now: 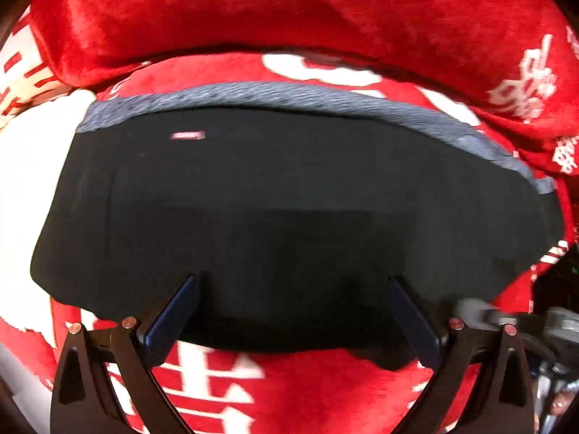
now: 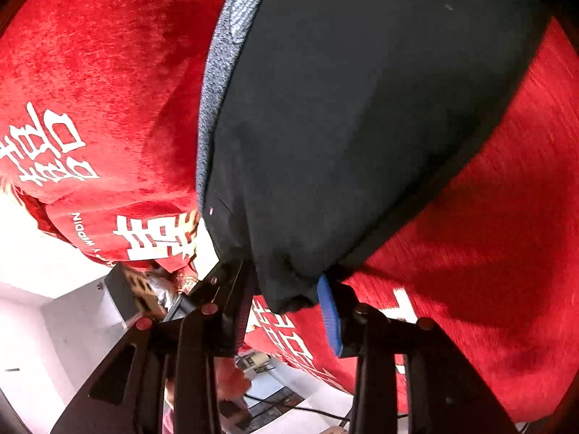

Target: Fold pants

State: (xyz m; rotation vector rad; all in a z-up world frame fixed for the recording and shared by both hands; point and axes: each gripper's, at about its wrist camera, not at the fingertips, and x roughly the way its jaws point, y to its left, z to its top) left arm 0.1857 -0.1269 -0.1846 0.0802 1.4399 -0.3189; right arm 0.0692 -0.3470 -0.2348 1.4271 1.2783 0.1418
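The red blanket [image 2: 108,72] carries big white Chinese characters. Small white letters along one fold read "WIDDIN"; the rest is hidden.

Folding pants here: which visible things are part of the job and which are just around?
Job: black pants, right gripper pinching their corner, left gripper open above them.
Around: red blanket with white characters underneath, clutter on the white floor.

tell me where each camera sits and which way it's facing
Left wrist view: sits on the left tongs, looking steeply down at the folded black fabric pants on the plush red blanket with white characters; its two fingers stand apart over the pants.
Right wrist view: sits on the right tongs, angled down along the pants, gripping a bunched corner.
Shared: the pants, their grey waistband, the blanket.
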